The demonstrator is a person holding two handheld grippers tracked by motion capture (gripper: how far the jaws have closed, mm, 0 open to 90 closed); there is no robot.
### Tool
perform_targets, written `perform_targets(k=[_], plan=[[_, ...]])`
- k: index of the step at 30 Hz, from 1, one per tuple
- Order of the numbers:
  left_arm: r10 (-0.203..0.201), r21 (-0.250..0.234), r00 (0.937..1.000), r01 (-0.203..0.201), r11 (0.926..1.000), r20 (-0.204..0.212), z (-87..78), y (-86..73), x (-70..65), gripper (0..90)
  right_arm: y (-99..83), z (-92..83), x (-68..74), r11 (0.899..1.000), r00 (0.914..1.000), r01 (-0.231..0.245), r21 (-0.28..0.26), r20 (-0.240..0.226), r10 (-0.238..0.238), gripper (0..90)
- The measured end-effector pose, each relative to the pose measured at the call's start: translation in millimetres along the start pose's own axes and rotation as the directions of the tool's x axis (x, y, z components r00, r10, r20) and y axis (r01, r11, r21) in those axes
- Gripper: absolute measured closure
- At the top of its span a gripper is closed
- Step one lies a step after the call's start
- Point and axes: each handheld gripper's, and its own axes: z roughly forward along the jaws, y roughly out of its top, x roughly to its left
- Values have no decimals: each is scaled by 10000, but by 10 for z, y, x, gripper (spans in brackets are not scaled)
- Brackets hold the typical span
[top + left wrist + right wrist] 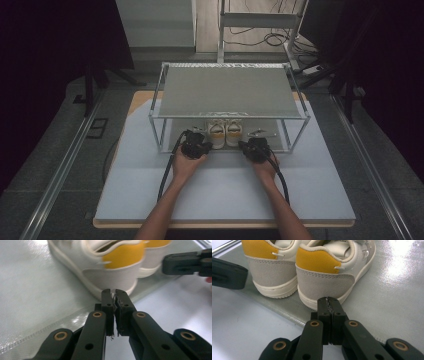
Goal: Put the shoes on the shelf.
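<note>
Jaws of the left gripper (113,293) and right gripper (328,300) clenched, empty, behind the heels of the shoes (224,132) on the rack's (227,90) lower shelf; the shoes not yet grasped.

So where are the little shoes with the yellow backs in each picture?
High view: the shoes sit in the middle, on the lower shelf of the rack.
Left gripper view: top centre, blurred.
Right gripper view: top, heels facing us.
Shared landmark: the yellow heel patches.
</note>
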Motion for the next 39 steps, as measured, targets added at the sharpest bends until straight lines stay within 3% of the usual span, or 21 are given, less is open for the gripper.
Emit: perform_targets(k=[1,2,6,11,12,14,17,18,20,22,23,28,31,36,39], plan=[[-292,-29,9996,292,9996,19,-1,5,-37,858,0,0,0,10000,10000,0,0,0,0,889],[14,-14,10000,-14,10000,28,22,44,-51,857,0,-1,5,10000,10000,-7,0,21,7,889],[-20,178,9999,18,9998,122,69,102,-47,874,-1,-2,8,10000,10000,-48,0,16,48,891],[-520,258,9986,517,9983,126,108,141,-45,890,0,-3,7,10000,10000,-79,-23,-42,79,893],[-254,310,9995,260,9992,-202,115,166,-2,890,1,-2,2,10000,9999,-84,-9,-85,84,893],[-110,373,9993,123,9992,-347,117,176,12,888,-1,2,7,10000,9999,-90,-25,-66,90,893],[-35,376,9998,41,9993,-178,122,173,-15,864,0,0,-2,9999,9999,-107,27,-102,107,892],[-450,337,9990,452,9984,-72,118,152,-48,854,-1,2,-3,10000,9999,-78,43,-63,78,892],[-442,323,9990,443,9985,-58,109,142,-46,848,-3,5,-4,9999,10000,-78,65,0,78,891],[12,242,10000,-14,9997,90,58,106,-40,845,-8,-15,-29,9999,9999,-109,65,46,109,886],[12,242,10000,-14,9997,90,58,106,-40,836,-8,-15,-29,9999,9999,-109,65,46,109,886],[348,-46,9990,-347,9994,266,-83,-4,-84,743,-37,-194,-19,9999,10000,-32,-143,-41,31,829],[254,1,9993,-254,9997,257,-128,-48,-121,626,-61,-279,-11,9996,9998,115,-240,-133,-118,798],[224,-188,9996,-221,9996,158,-324,-195,-146,550,-164,-507,-11,9982,9983,425,-426,-383,-441,704],[255,-197,9996,-253,9995,84,-387,-245,-138,519,-208,-618,-18,9976,9979,403,-559,-475,-430,695]])
